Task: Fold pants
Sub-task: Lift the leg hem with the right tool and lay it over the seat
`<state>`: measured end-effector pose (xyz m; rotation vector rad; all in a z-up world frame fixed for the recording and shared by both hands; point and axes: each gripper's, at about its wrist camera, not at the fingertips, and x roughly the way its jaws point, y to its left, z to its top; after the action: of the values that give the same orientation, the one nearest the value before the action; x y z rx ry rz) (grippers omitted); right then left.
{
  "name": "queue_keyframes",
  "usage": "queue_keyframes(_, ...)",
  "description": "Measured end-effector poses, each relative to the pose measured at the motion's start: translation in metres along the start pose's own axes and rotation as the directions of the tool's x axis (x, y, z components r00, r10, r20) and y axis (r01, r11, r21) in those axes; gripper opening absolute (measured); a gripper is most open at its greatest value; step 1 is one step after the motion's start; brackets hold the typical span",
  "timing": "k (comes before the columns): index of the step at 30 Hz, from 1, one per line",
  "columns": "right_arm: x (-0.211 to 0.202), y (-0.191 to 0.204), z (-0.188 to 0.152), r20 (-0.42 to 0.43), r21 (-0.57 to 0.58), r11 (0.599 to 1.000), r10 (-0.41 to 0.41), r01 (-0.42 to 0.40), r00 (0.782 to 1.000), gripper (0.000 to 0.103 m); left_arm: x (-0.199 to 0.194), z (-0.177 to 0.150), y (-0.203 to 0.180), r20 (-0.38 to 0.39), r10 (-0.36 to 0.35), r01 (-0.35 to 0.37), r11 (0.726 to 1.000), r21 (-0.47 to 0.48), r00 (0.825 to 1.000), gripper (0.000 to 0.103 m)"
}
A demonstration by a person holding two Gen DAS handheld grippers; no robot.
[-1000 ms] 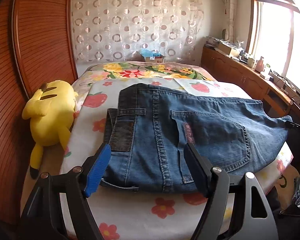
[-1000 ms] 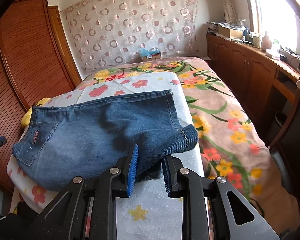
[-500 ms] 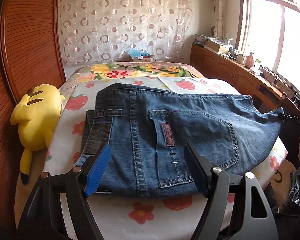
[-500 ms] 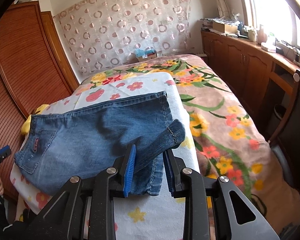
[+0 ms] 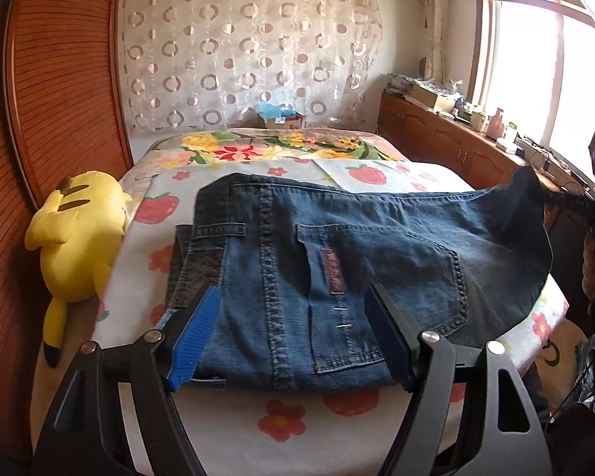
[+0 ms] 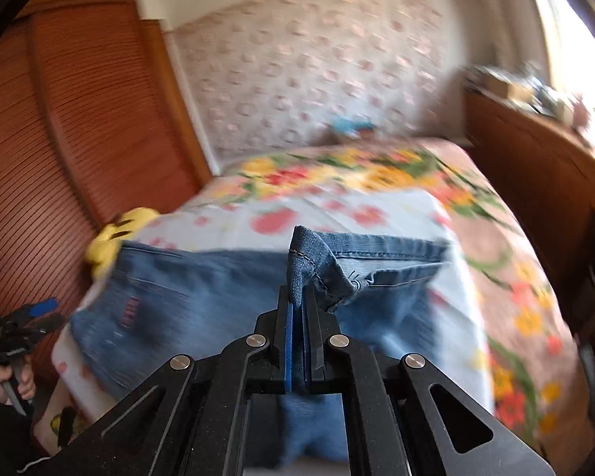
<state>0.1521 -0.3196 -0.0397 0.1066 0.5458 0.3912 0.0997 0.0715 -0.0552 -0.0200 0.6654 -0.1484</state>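
Observation:
Blue denim pants [image 5: 337,261] lie across the near end of the bed, waistband and back pocket toward the left wrist camera. My left gripper [image 5: 293,329] is open, its fingers either side of the waistband end, holding nothing. My right gripper [image 6: 297,301] is shut on the pants' leg hem [image 6: 309,261] and holds that corner lifted off the bed. In the left wrist view the lifted leg end [image 5: 531,194] rises at the far right. The right wrist view is motion-blurred.
A yellow plush toy [image 5: 75,238] lies at the bed's left edge against a wooden slatted wall [image 5: 59,79]. The bed has a floral sheet [image 5: 281,416]. A wooden cabinet [image 5: 456,146] with clutter runs under the window at right.
My right gripper closed fully on the leg hem and lifted it, moving left over the pants. My left gripper stayed open and edged closer over the waistband.

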Motion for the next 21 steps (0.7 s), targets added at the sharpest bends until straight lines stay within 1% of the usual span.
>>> queue_keyframes(3, 0.011, 0.049, 0.024, 0.019, -0.088, 0.992, 0.097, -0.095, 0.995, 0.003, -0.003, -0.001, 0.008, 0.003, 0.020, -0.020, 1.000, -0.011, 1.000, 0.076)
queue_keyframes(5, 0.019, 0.088, 0.038, 0.019, -0.157, 0.974, 0.169, -0.164, 0.985, 0.003, -0.008, -0.002, 0.015, 0.004, 0.039, -0.039, 0.999, -0.016, 0.999, 0.076)
queue_keyframes(8, 0.029, 0.147, 0.051, 0.004, -0.248, 0.930, 0.279, -0.269, 0.960, 0.003, -0.019, -0.006, 0.028, 0.008, 0.066, -0.065, 0.997, -0.028, 0.998, 0.076)
queue_keyframes(10, 0.037, 0.181, 0.050, -0.027, -0.284, 0.901, 0.334, -0.328, 0.942, 0.003, -0.024, -0.008, 0.037, 0.010, 0.084, -0.084, 0.996, -0.036, 0.996, 0.076)
queue_keyframes(11, 0.041, 0.191, 0.049, -0.047, -0.289, 0.890, 0.354, -0.352, 0.934, 0.003, -0.028, -0.009, 0.042, 0.012, 0.092, -0.092, 0.995, -0.044, 0.996, 0.076)
queue_keyframes(13, 0.053, 0.208, 0.042, -0.099, -0.292, 0.878, 0.366, -0.379, 0.925, 0.003, -0.031, -0.009, 0.050, 0.015, 0.102, -0.101, 0.993, -0.054, 0.995, 0.076)
queue_keyframes(15, 0.064, 0.215, 0.033, -0.169, -0.301, 0.865, 0.366, -0.401, 0.915, 0.008, -0.032, -0.010, 0.054, 0.019, 0.104, -0.103, 0.993, -0.061, 0.994, 0.076)
queue_keyframes(17, 0.067, 0.210, 0.029, -0.182, -0.305, 0.874, 0.337, -0.378, 0.924, 0.016, -0.032, -0.010, 0.057, 0.020, 0.104, -0.102, 0.993, -0.066, 0.994, 0.076)
queue_keyframes(18, 0.068, 0.205, 0.031, -0.183, -0.304, 0.877, 0.329, -0.371, 0.927, 0.026, -0.030, -0.010, 0.058, 0.019, 0.102, -0.101, 0.993, -0.067, 0.995, 0.076)
queue_keyframes(19, 0.068, 0.201, 0.034, -0.183, -0.300, 0.881, 0.323, -0.366, 0.929, 0.033, -0.027, -0.009, 0.057, 0.018, 0.098, -0.097, 0.993, -0.068, 0.995, 0.076)
queue_keyframes(21, 0.069, 0.195, 0.040, -0.174, -0.294, 0.893, 0.300, -0.340, 0.938, 0.037, -0.022, -0.008, 0.054, 0.014, 0.087, -0.086, 0.994, -0.065, 0.996, 0.076)
